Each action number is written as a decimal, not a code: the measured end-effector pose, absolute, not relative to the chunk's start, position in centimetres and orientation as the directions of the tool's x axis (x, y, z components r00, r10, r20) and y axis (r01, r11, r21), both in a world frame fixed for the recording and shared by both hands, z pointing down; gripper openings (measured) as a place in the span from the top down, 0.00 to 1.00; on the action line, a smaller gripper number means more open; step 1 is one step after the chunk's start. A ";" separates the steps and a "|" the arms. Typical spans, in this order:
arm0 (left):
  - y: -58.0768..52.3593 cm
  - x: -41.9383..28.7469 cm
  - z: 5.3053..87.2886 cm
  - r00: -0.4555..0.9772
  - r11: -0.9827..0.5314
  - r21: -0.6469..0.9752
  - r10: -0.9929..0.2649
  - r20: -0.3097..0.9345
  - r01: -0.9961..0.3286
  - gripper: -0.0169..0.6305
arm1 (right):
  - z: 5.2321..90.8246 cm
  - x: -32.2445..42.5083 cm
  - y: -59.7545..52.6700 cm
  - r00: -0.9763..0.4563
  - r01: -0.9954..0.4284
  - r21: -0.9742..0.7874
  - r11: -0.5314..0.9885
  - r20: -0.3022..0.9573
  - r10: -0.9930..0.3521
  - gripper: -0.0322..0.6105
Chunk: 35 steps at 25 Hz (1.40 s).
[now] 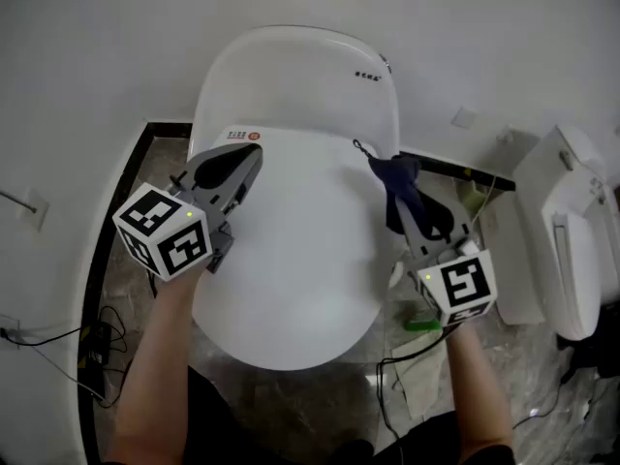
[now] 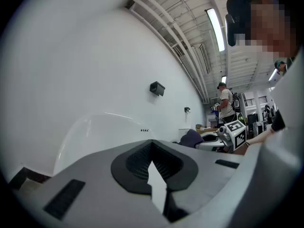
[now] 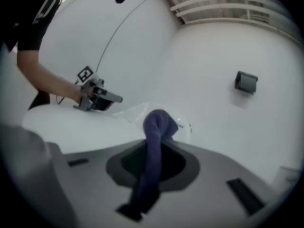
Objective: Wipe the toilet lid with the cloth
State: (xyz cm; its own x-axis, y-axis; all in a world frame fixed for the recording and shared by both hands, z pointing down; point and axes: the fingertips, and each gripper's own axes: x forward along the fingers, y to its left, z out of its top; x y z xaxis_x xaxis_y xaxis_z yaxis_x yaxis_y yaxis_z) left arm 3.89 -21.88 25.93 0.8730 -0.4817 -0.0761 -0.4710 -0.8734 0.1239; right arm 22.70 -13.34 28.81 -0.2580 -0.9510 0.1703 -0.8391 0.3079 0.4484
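Blue cloth pinched in the right gripper hangs at the white toilet lid's far right edge. The left gripper, jaws closed and empty, sits over its far left. Wiping seems barely begun; next, press the cloth flat and sweep.

print on toilet lid label unreadable

Jaws of left gripper are sitting closed with nothing between them, aiming at the toilet. Right of the toilet, the right gripper is showing a cloth bunching at its tip. Beyond, a person in a striped shirt is standing.
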 end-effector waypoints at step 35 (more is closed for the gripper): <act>-21.2 3.9 26.3 0.878 -0.878 0.129 -0.473 -0.076 -0.462 0.95 | 36.3 23.6 -25.0 -0.140 -0.208 0.816 0.540 0.521 -0.842 0.84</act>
